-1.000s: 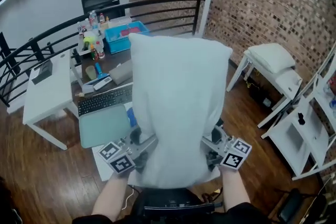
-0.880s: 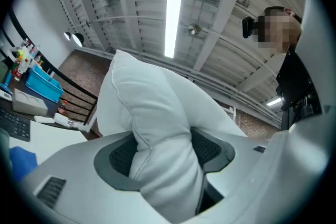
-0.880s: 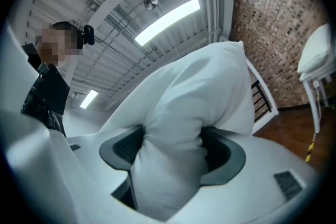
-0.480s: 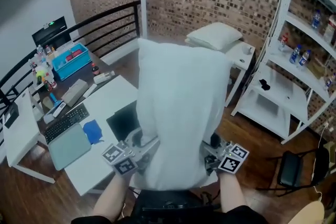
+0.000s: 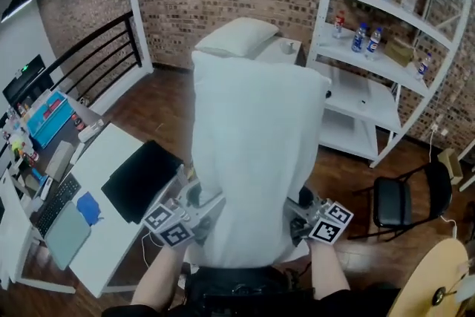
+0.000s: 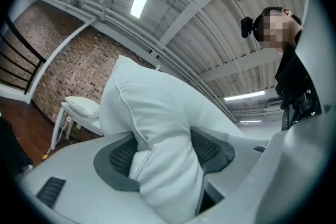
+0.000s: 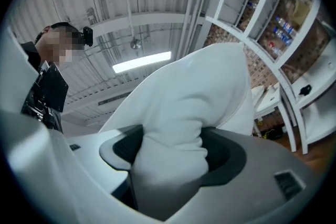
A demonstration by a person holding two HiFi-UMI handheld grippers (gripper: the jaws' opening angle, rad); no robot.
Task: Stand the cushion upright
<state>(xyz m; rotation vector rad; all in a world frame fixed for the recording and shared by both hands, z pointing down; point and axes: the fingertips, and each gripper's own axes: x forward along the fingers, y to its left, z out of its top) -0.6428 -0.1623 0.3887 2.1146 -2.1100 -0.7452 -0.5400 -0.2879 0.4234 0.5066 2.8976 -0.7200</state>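
Observation:
A large white cushion (image 5: 256,159) hangs upright in the air in front of me, held by its two lower side edges. My left gripper (image 5: 199,206) is shut on its lower left edge, and the fabric (image 6: 157,160) bulges between the dark pads (image 6: 122,157). My right gripper (image 5: 295,213) is shut on the lower right edge, where the cushion (image 7: 178,128) is pinched between its pads (image 7: 228,157). A second white cushion (image 5: 237,36) lies flat on a small white table (image 5: 286,50) straight ahead, by the brick wall.
A white shelving unit (image 5: 386,63) with bottles stands at the right. A black chair (image 5: 404,200) is at the lower right. A white desk (image 5: 96,189) with a dark pad, a keyboard and a blue bin is at the left. A black railing (image 5: 96,56) runs behind it.
The view has swung to the right with the cushion still held up in both grippers. The desk slid to the left and the shelving and chair came into sight.

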